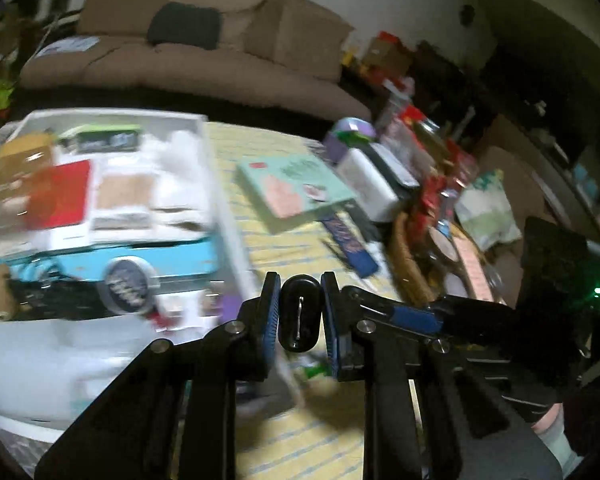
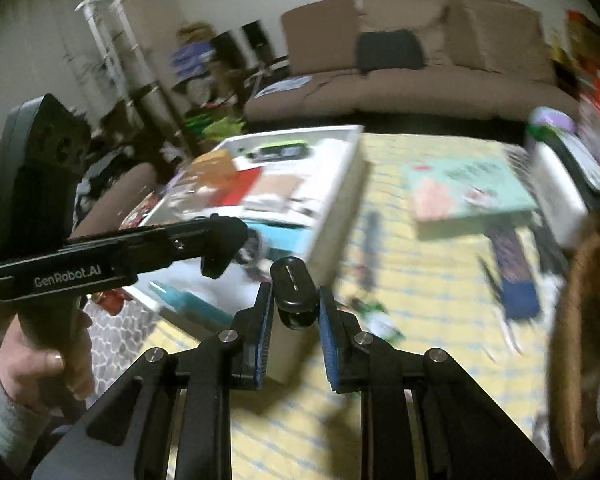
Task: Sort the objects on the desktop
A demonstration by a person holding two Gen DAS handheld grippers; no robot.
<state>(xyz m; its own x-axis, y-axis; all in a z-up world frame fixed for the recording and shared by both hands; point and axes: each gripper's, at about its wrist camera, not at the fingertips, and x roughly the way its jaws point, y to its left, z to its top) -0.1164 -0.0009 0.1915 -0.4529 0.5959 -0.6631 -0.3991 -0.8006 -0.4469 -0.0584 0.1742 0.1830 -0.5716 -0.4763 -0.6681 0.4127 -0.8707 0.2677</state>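
Yellow checked cloth covers the worktop [image 1: 260, 236]. Nearest, left claw [image 1: 300, 314] clenched on a small black oblong case [image 1: 299, 312]. Right claw [image 2: 295, 312] grasps a like black case [image 2: 294, 286], held above the cloth. Beyond: white tray [image 1: 224, 200] crammed with boxes, mint-green book [image 1: 296, 184], wicker basket [image 1: 408, 264]. Farthest, brown sofa [image 1: 204, 40].

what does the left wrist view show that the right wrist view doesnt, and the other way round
Only the left wrist view: the round dark tin in the white tray.
Only the right wrist view: a hand holding the left gripper's handle, and a white shelf stand.
Both: each view's gripper, left gripper and right gripper, clamped on a small black object, plus the brown sofa, green book and yellow tablecloth.
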